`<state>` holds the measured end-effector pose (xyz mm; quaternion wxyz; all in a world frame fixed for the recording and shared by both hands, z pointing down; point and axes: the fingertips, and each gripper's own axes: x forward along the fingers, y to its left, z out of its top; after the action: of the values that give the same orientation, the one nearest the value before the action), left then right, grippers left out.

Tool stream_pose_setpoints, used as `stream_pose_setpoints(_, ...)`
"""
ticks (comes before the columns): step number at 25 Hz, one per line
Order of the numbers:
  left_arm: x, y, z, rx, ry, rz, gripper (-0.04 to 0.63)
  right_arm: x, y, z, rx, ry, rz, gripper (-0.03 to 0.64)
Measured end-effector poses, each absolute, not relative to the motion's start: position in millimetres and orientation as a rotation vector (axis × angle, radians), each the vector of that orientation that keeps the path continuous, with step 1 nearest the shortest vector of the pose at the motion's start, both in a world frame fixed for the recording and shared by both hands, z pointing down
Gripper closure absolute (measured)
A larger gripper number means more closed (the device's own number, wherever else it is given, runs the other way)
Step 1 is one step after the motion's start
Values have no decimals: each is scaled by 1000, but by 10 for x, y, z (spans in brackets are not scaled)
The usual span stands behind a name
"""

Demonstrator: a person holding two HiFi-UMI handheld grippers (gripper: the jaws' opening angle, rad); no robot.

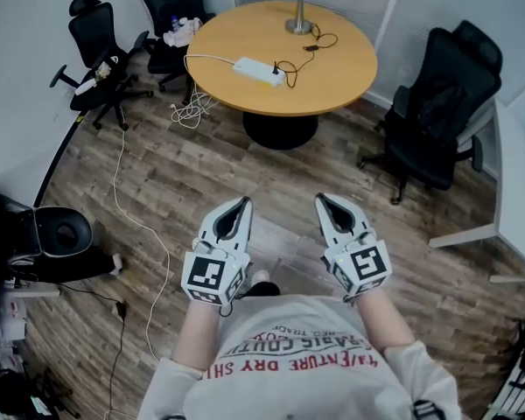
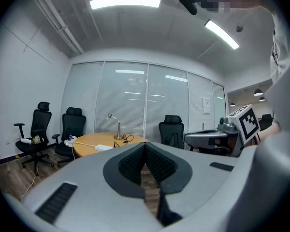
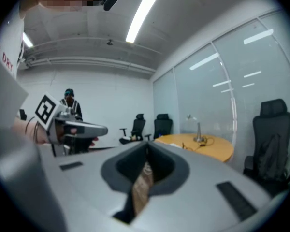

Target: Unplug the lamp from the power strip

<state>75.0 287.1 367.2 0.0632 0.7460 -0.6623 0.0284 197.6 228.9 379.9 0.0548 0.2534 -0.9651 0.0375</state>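
Note:
A round wooden table (image 1: 332, 68) stands far ahead of me. On it a silver desk lamp (image 1: 298, 17) rises near the back, and its black cord runs to a white power strip (image 1: 258, 70). My left gripper (image 1: 244, 202) and right gripper (image 1: 322, 199) are held side by side over the wood floor, well short of the table, both shut and empty. The left gripper view shows the lamp (image 2: 118, 128) and the strip (image 2: 104, 147) small in the distance. In the right gripper view the lamp (image 3: 198, 129) stands on the table (image 3: 212, 148) off to the right.
Black office chairs stand left of the table (image 1: 101, 51), behind it (image 1: 175, 7) and to its right (image 1: 442, 103). A white cable (image 1: 118, 178) trails across the floor at left. A white desk (image 1: 516, 173) edges the right side. A person (image 3: 70, 103) stands far off.

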Motion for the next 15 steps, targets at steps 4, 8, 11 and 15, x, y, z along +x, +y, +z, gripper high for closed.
stream_pose_setpoints(4,174,2771,3676,2263,-1981,88,568,1481,2160,3784,825,-2896,119,588)
stream_pose_setpoints(8,-229,2657,3708,2258,-1968,77,568,1094,2060,3809,821,-2893,123,588)
stream_pose_setpoints(11,-420,2534,3761,2234,-1969,60,568,890,1938,3867,787,-2887,123,588)
stream_pose_setpoints(15,-594,2277,3856,2208,-1988,62,568,680,1611,3987,754,-2876,130,588)
